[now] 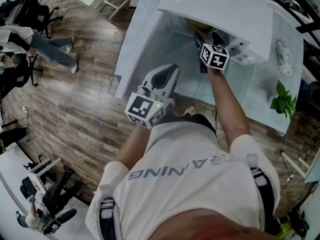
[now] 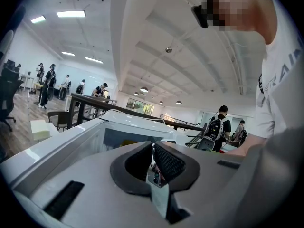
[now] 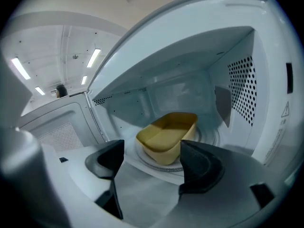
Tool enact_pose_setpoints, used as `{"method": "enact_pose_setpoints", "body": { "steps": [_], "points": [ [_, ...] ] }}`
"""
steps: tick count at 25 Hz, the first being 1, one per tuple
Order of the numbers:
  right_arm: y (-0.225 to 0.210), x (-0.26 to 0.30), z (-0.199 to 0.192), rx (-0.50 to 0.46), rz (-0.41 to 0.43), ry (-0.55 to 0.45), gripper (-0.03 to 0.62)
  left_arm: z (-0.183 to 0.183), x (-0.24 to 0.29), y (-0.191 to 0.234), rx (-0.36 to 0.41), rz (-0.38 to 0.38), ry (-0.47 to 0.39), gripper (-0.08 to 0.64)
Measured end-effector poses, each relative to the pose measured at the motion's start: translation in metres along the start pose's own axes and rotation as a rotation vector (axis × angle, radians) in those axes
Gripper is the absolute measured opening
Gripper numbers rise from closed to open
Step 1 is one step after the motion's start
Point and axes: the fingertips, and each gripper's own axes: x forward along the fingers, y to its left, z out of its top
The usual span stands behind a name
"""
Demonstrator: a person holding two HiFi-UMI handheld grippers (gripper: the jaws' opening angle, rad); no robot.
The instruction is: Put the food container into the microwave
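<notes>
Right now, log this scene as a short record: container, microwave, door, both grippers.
food container: yellow, open-topped, sitting inside on the turntable
turntable: round glass plate on the cavity floor
microwave: white, on the table
door: swung open to the left
right gripper: jaws apart at the microwave's mouth, pointing at the container, not gripping it
left gripper: jaws together, nothing between them, held back outside the microwave
task state: container looks placed; door not yet closed
</notes>
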Motion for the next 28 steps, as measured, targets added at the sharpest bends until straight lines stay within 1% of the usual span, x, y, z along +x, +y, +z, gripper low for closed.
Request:
{"method": "enact_pose_setpoints", "body": {
  "steps": [5, 9, 13, 17, 25, 28],
  "points": [
    [0.011, -0.011, -0.001, -0.014, 0.031, 0.009, 0.357, 0.001, -0.006, -0.002, -0.01, -0.008, -0.01, 0.046],
    [0.019, -0.025, 0.002, -0.049, 0.036, 0.0, 0.293, 0.002, -0.008, -0.006, -0.02, -0.028, -0.022, 0.046],
    [0.032, -0.04, 0.008, -0.073, 0.045, -0.015, 0.261, 0.006, -0.012, -0.006, -0.013, -0.034, -0.029, 0.046],
    [0.038, -0.056, 0.013, -0.094, 0.043, -0.036, 0.23, 0.011, -0.016, -0.003, 0.004, -0.018, -0.036, 0.046],
    [0.048, -0.094, 0.018, -0.076, 0.074, -0.066, 0.164, 0.021, -0.026, -0.002, 0.023, 0.001, -0.064, 0.046],
    [0.055, -0.113, 0.022, -0.064, 0.106, -0.084, 0.156, 0.024, -0.031, -0.004, 0.029, 0.008, -0.075, 0.046]
  ]
}}
